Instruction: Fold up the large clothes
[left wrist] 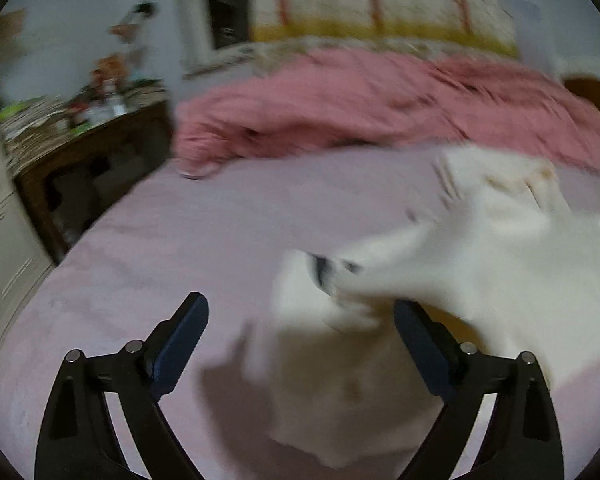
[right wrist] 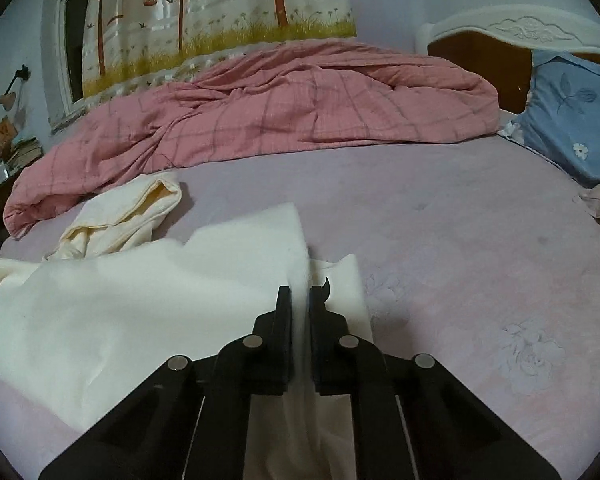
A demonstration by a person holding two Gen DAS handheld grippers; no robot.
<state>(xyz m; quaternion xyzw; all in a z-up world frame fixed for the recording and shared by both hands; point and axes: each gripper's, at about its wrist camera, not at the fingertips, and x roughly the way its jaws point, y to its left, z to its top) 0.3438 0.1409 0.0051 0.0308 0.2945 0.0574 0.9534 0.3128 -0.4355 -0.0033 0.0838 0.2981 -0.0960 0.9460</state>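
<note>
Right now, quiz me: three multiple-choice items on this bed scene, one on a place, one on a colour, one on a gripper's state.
1. Where does the blue pillow lie?
A. by the headboard
B. on the side table
C. on the cream garment

2. What colour is the crumpled quilt?
A. green
B. pink
C. black

3. How does the right gripper stand?
A. wide open above the bed
B. shut on nothing
C. shut on the cream garment

Answers:
1. A, since in the right wrist view the pillow leans at the bed's head end, below the carved headboard.
2. B, as both views show a pink checked quilt bunched along the far side.
3. C, because cream cloth runs up between the nearly touching fingers.
</note>
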